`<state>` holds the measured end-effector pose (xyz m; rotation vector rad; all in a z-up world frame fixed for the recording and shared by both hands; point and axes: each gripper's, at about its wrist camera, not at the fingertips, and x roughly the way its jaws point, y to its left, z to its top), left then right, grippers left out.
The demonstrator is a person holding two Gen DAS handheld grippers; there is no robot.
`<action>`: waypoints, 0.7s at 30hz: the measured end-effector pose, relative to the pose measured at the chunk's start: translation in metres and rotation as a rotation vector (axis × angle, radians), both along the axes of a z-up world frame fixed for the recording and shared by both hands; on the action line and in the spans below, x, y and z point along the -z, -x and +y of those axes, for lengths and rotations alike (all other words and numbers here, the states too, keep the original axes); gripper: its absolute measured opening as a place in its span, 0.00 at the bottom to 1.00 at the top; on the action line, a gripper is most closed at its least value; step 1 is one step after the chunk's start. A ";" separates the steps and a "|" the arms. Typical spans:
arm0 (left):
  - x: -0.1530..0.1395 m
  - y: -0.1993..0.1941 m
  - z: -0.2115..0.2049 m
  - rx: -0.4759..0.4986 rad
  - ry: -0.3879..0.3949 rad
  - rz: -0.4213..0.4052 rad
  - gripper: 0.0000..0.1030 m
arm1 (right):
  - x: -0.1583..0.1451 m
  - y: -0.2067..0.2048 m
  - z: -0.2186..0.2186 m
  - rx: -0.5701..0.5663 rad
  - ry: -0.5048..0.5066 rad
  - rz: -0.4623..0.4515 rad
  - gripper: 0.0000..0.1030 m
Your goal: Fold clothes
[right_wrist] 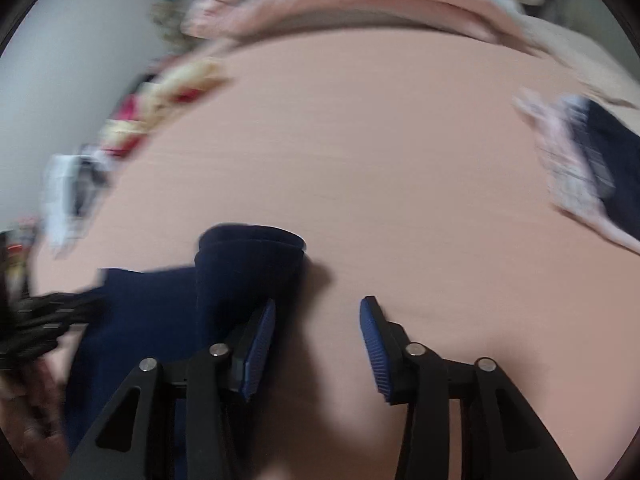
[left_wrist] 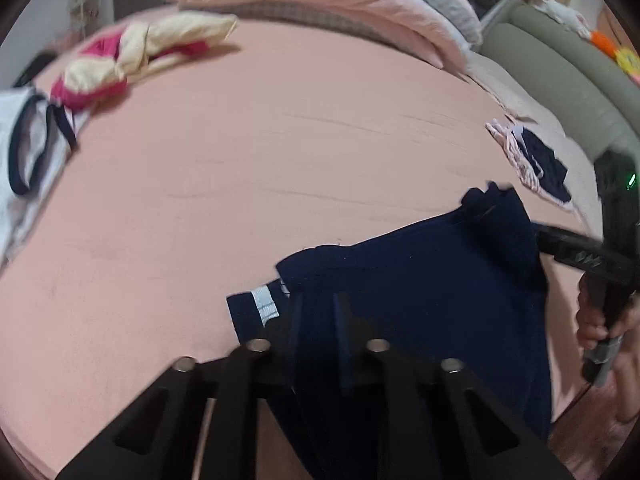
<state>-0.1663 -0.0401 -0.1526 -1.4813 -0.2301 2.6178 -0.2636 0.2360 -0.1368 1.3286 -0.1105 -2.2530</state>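
We find the navy garment (left_wrist: 420, 280) at five o'clock on the pink bed (left_wrist: 280, 152), pinched between the left gripper's (left_wrist: 316, 320) fingers. The right gripper (right_wrist: 318, 344) holds nothing, its fingers spread, the garment's folded end touching its left pad. Other clothes (left_wrist: 132, 56) lie at ten o'clock.

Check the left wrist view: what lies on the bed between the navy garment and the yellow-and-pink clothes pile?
Nothing. In the left wrist view, only bare pink bed sheet stretches between the navy garment and the yellow-and-pink clothes pile.
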 end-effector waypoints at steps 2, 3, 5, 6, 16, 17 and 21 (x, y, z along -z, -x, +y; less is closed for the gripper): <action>-0.002 -0.003 0.003 0.016 -0.002 0.025 0.04 | -0.012 -0.004 -0.013 -0.069 0.053 0.032 0.39; -0.004 -0.004 0.000 0.009 -0.001 0.036 0.04 | -0.018 -0.011 -0.020 -0.110 0.066 0.053 0.39; -0.007 -0.007 -0.005 -0.025 0.032 0.036 0.04 | -0.029 -0.027 -0.032 -0.181 0.072 0.077 0.39; -0.006 -0.009 -0.006 -0.040 0.054 0.024 0.04 | -0.033 -0.035 -0.037 -0.218 0.067 0.090 0.39; 0.010 -0.020 -0.014 -0.081 0.194 -0.105 0.04 | -0.010 -0.033 -0.037 -0.146 0.063 -0.018 0.39; 0.010 -0.020 -0.017 -0.094 0.212 -0.115 0.04 | -0.013 -0.030 -0.025 -0.099 0.104 -0.015 0.39; 0.012 -0.022 -0.032 -0.147 0.220 -0.134 0.04 | -0.025 -0.022 -0.012 0.064 0.070 0.080 0.39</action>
